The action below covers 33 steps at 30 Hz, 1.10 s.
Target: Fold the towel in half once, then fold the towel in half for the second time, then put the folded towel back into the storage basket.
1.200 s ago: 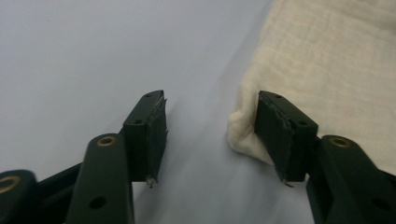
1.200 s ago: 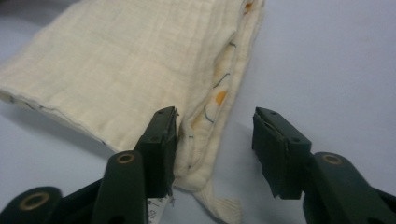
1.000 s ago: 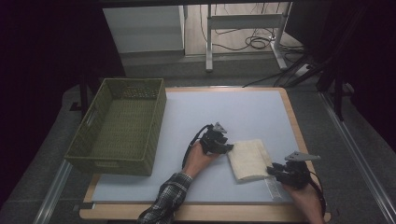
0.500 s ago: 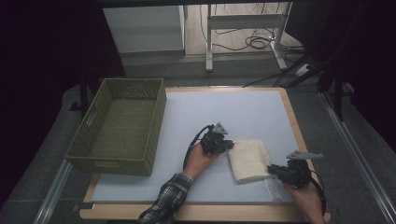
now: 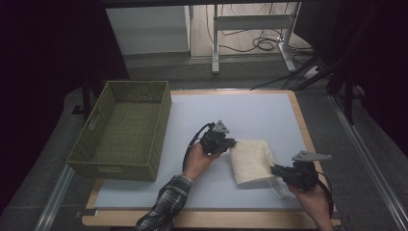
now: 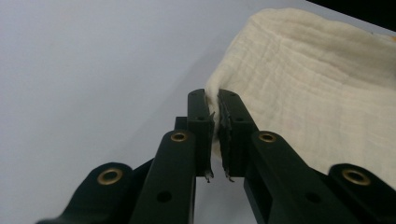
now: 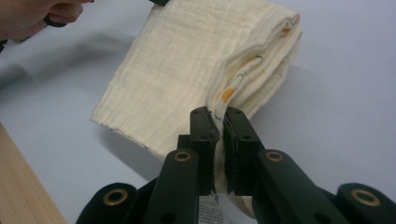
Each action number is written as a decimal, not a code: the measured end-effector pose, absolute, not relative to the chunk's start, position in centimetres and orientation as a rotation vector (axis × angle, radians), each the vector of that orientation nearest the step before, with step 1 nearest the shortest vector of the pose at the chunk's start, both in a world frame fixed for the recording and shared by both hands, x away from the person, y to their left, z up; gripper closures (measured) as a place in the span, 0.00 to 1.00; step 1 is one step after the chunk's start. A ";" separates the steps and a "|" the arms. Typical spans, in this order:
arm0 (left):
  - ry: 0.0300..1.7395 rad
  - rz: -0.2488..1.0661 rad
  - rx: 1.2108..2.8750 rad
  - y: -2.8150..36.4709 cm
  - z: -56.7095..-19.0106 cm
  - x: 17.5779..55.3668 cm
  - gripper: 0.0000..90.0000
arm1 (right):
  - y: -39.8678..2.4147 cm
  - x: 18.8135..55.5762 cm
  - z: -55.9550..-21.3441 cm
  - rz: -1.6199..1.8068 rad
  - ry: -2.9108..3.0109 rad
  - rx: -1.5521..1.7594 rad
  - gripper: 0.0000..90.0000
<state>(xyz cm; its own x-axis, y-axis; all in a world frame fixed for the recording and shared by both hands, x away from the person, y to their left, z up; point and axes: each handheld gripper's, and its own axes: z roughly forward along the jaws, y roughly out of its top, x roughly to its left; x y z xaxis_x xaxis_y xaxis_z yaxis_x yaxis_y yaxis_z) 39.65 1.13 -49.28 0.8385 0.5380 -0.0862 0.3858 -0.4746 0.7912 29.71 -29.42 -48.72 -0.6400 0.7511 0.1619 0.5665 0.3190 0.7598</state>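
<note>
Cloth [image 5: 250, 161], cream and folded into a thick rectangle, lies on the pale table [image 5: 250, 113] at about five o'clock from the table's middle, well short of the front wooden edge. Its layers show at the open side in the right gripper view, with small orange and dark printed marks between the folds.

At the cloth's nine o'clock corner the left gripper [image 5: 231, 142] has its jaws narrowed onto a pinch of the fabric edge; in the left gripper view the cream hem sits squeezed between the two black jaws. At the cloth's four o'clock corner the right gripper [image 5: 275, 169] is likewise clamped on the cloth, jaws drawn close with the stacked layers and a white care label caught between them.

At nine o'clock from the cloth, near the table's left edge, stands an empty green woven basket [image 5: 96, 144], well apart from both hands.

The step in hand looks like lifting or carrying the folded cloth by two opposite corners. To do it well, both hands should rise together and level, keeping mild tension between the corners so the fold does not sag open, and each pinch should hold all layers, not just the top one
</note>
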 end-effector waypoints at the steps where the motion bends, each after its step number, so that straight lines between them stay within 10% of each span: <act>1: 0.675 0.220 2.125 1.3 -49.1 39.6 0.94 | -29.2 29.7 -48.6 1.220 2.365 1.198 0.92; 33: 0.725 0.358 2.144 6.1 -44.6 39.2 0.93 | -24.4 31.4 -46.5 1.276 2.390 1.066 0.92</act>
